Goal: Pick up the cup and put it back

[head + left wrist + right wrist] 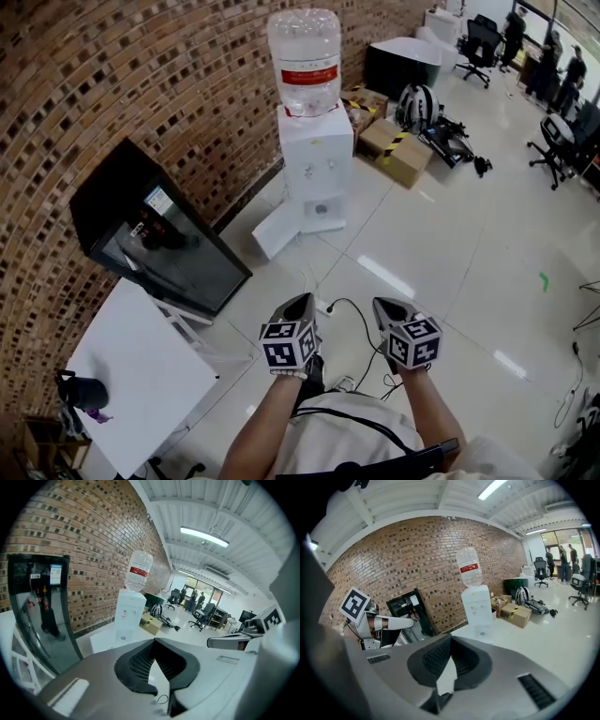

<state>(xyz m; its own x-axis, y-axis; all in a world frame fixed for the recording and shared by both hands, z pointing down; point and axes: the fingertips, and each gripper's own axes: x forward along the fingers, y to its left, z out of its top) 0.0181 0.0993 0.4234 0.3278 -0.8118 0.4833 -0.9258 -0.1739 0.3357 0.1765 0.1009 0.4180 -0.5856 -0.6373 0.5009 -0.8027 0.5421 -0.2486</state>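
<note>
- Dark vessel (82, 392) at left end of white table (141, 375): too small to identify, possibly cup.
- People (562, 66) at far right: too small for detail.
- Glass cabinet (159, 244): contents lost in reflections.
- Forearms (267, 427): cut off by bottom edge.
- Left gripper (153, 644), right gripper (449, 639): own bodies block floor in the lower half of each gripper view.

Left claw (303, 301) and right claw (382, 307) held side by side ahead of the person's torso (339, 433), jaws closed, empty.
</note>
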